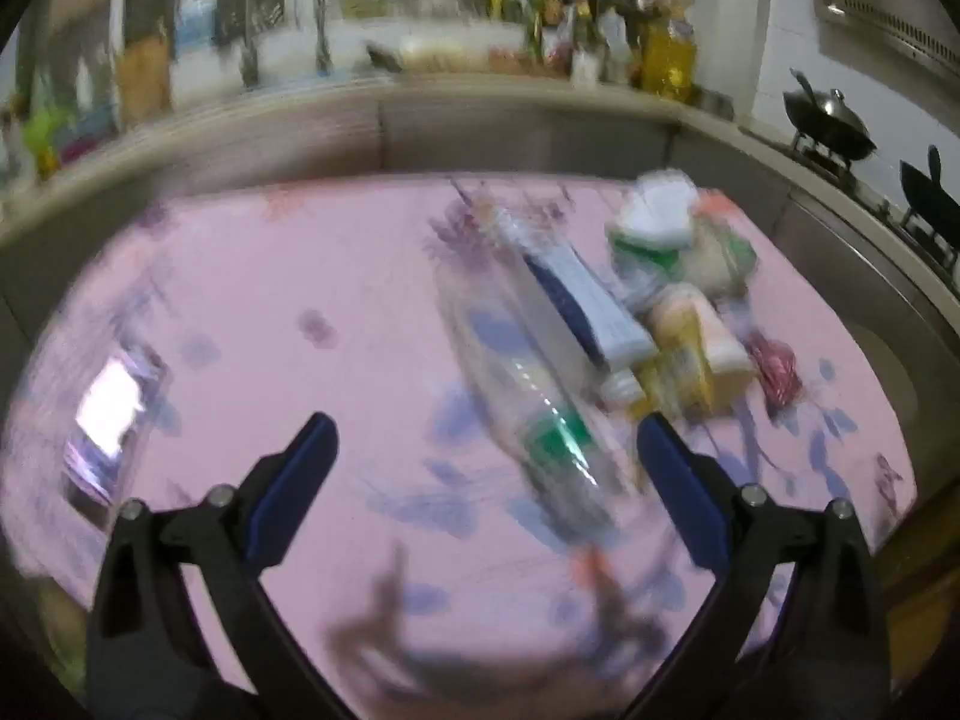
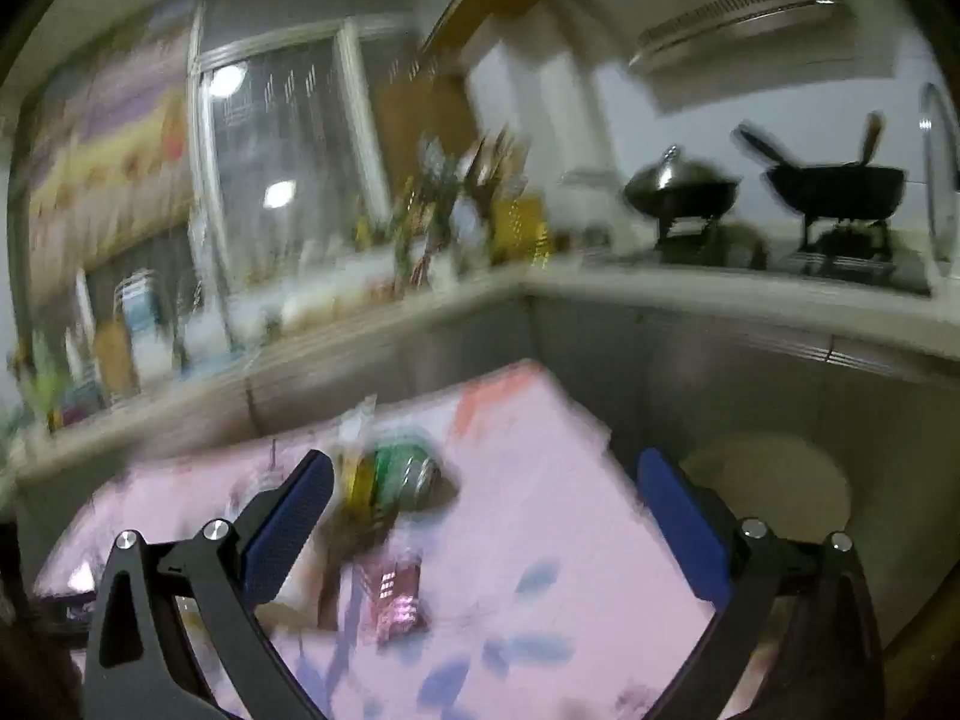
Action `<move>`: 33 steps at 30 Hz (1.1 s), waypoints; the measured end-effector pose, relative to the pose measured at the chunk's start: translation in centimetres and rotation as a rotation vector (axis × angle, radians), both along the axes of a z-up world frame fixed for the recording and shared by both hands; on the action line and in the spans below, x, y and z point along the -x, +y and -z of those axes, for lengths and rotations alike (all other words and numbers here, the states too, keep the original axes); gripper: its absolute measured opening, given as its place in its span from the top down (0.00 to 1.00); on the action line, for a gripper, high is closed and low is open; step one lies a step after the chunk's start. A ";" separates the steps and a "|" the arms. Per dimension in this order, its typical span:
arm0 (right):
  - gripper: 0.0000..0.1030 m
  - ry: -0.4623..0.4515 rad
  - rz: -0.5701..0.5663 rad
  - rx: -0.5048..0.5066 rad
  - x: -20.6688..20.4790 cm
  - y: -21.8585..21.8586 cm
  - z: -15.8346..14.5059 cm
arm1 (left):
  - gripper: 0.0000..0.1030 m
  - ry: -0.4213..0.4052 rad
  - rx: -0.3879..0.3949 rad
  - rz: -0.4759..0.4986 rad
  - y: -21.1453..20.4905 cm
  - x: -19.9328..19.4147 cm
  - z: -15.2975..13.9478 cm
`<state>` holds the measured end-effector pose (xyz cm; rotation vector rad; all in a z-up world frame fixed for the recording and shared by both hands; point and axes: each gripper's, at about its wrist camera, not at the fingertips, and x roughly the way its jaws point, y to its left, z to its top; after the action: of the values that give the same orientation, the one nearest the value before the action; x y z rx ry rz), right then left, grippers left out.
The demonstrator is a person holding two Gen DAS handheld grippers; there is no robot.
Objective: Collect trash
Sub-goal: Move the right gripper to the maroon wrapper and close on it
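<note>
Both views are blurred by motion. In the left wrist view a pile of trash lies on a pink flowered tablecloth [image 1: 252, 312]: a clear plastic bottle with a green label [image 1: 528, 396], a blue and white flat pack [image 1: 591, 306], a yellow packet [image 1: 690, 354], a green and white wrapper [image 1: 657, 222] and a red shiny scrap [image 1: 777, 369]. My left gripper [image 1: 486, 438] is open and empty, just short of the bottle. In the right wrist view a green can [image 2: 405, 474] and a pink shiny wrapper [image 2: 393, 597] lie on the cloth. My right gripper [image 2: 483, 480] is open and empty above them.
A phone-like reflective slab [image 1: 108, 420] lies at the table's left. A kitchen counter [image 1: 420, 102] with bottles runs behind the table. Two woks [image 2: 834, 186] stand on a stove at the right. A pale round bin or stool [image 2: 774, 480] sits beside the table's right edge.
</note>
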<state>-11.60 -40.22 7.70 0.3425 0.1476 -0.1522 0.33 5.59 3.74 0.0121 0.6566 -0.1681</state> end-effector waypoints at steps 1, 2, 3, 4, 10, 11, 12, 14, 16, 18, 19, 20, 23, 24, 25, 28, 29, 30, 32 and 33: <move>0.05 -0.044 -0.011 -0.014 0.6 -1.4 -1.5 | 0.06 -0.071 0.033 -0.051 1.7 0.1 -2.3; 0.05 -0.083 -0.020 -0.003 1.3 -2.1 -2.7 | 0.06 -0.129 0.074 -0.094 3.0 0.4 -4.1; 0.05 -0.127 -0.006 0.021 1.9 -2.4 -4.0 | 0.07 -0.199 0.129 -0.153 4.6 0.9 -6.4; 0.05 -0.185 0.018 0.033 3.0 -2.8 -4.8 | 0.07 -0.238 0.153 -0.191 5.6 1.2 -7.8; 0.17 -0.214 -0.119 -0.084 3.2 -2.5 -3.6 | 0.07 -0.114 0.172 -0.218 5.7 -0.3 -5.9; 0.20 -0.154 -0.135 -0.046 2.1 -1.1 -2.8 | 0.07 -0.043 0.188 -0.170 4.6 -0.8 -4.4; 0.27 -0.090 -0.158 -0.021 0.9 0.2 -1.7 | 0.08 0.011 0.199 -0.124 3.4 -1.2 -3.2; 0.36 0.062 -0.241 -0.001 -2.1 2.7 0.8 | 0.11 0.059 0.184 -0.042 0.1 -1.1 -1.1; 0.43 0.204 -0.301 0.024 -5.0 5.0 3.8 | 0.14 0.063 0.127 0.051 -3.7 -0.6 0.2; 0.46 0.321 -0.353 0.043 -7.3 6.6 6.6 | 0.17 0.046 0.044 0.122 -7.2 -0.3 1.2; 0.47 0.352 -0.363 0.061 -6.4 8.8 8.6 | 0.21 0.040 0.003 0.149 -8.4 -0.2 2.0; 0.48 0.397 -0.383 0.079 -7.0 9.7 10.0 | 0.23 0.038 -0.034 0.171 -9.9 -0.6 2.2; 0.48 0.452 -0.410 0.116 -8.0 10.7 11.4 | 0.34 0.058 -0.109 0.234 -13.3 -1.5 3.5; 0.48 0.461 -0.422 0.118 -8.3 10.0 11.6 | 0.36 0.068 -0.123 0.254 -14.3 -1.8 3.9; 0.48 0.475 -0.436 0.123 -9.0 9.9 11.8 | 0.39 0.076 -0.138 0.270 -15.2 -2.1 4.4; 0.47 0.499 -0.449 0.136 -9.5 9.7 13.0 | 0.52 0.123 -0.184 0.286 -15.6 -3.9 4.3; 0.47 0.506 -0.454 0.133 -10.0 9.5 13.4 | 0.57 0.141 -0.193 0.286 -15.9 -4.3 4.7; 0.47 0.509 -0.457 0.129 -10.3 9.3 13.6 | 0.66 0.162 -0.198 0.285 -16.0 -4.8 5.1; 0.47 0.532 -0.470 0.130 -11.3 9.5 14.5 | 0.78 0.205 -0.195 0.279 -15.8 -5.7 5.8; 0.47 0.541 -0.477 0.131 -11.8 9.6 14.7 | 0.86 0.225 -0.183 0.280 -15.7 -6.0 6.1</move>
<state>0.24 -30.66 -7.01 0.1206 0.7439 0.2219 6.36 -10.12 -2.35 0.2651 0.8923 -0.3829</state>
